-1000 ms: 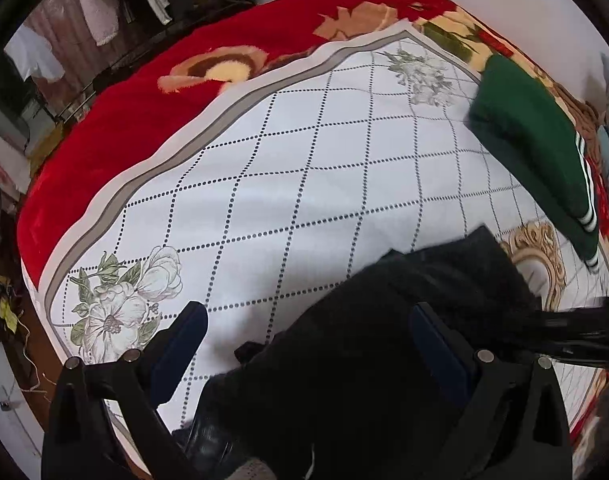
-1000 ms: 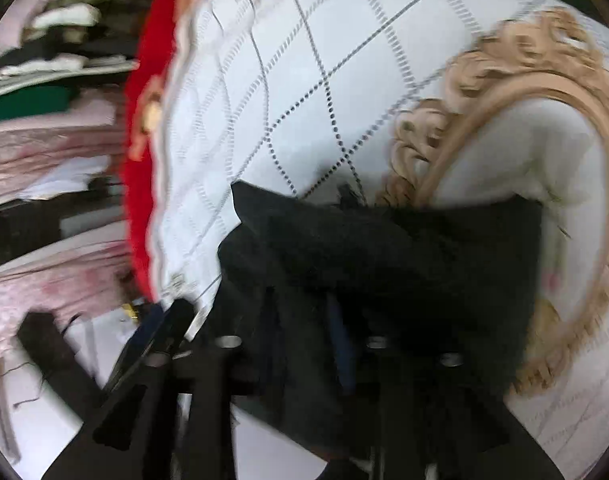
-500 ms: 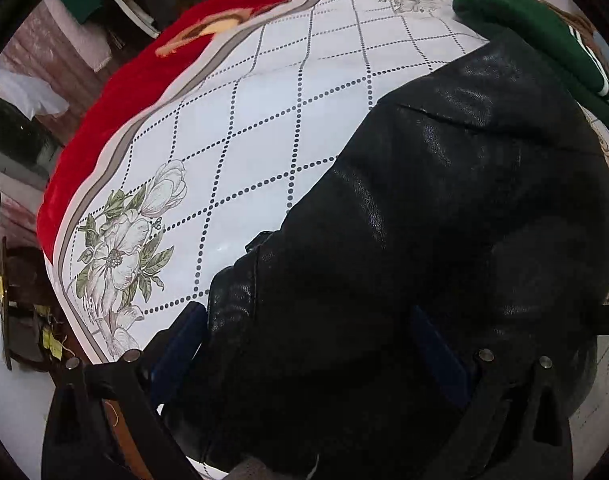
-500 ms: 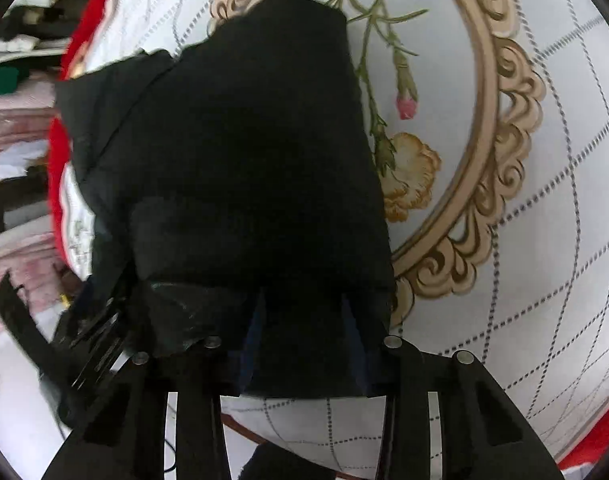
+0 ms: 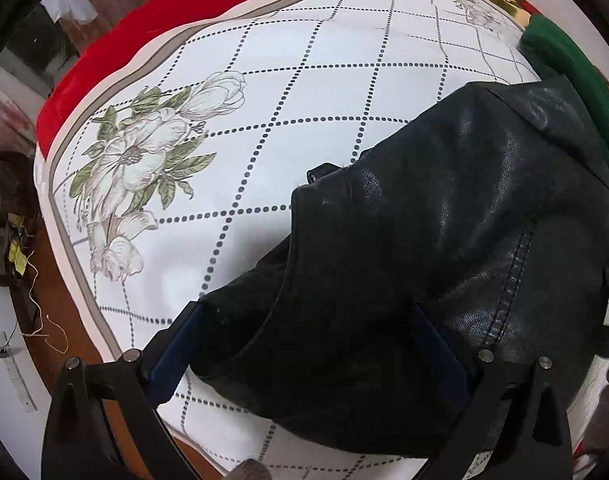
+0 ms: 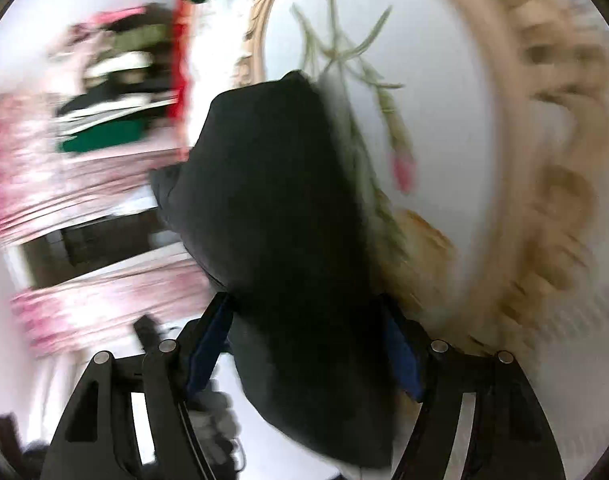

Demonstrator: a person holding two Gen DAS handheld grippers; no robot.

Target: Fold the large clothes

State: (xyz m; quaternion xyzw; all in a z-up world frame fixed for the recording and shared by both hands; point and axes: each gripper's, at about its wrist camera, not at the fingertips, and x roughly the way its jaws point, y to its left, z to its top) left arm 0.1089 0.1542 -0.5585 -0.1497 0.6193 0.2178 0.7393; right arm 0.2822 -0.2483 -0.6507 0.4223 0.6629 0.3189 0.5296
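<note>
A black leather jacket (image 5: 444, 248) is seen lying bunched on the white diamond-patterned bedspread (image 5: 304, 92), toward the near edge of that spread and just beside a folded green garment (image 5: 564, 76) at its far right. The left gripper (image 5: 304, 344) is set wide around the jacket's near hem, with leather filling the gap between its blue pads; whether the hem is truly pinched or merely straddled cannot be told from this view. In the right wrist view, which is heavily blurred, the right gripper (image 6: 304, 344) is likewise spread wide with dark cloth of the jacket (image 6: 280, 208) draped between and over its fingers (a firm grip is not evident there either).

The main risk is judged to be slippage: smooth, heavy leather could slide out of wide-set jaws if it is lifted, and the fold would collapse into a heap. The hem is close to the near edge of the bedspread, so a loose portion could be dragged off the bed. The green garment could also be knocked if the jacket is swung toward it.
</note>
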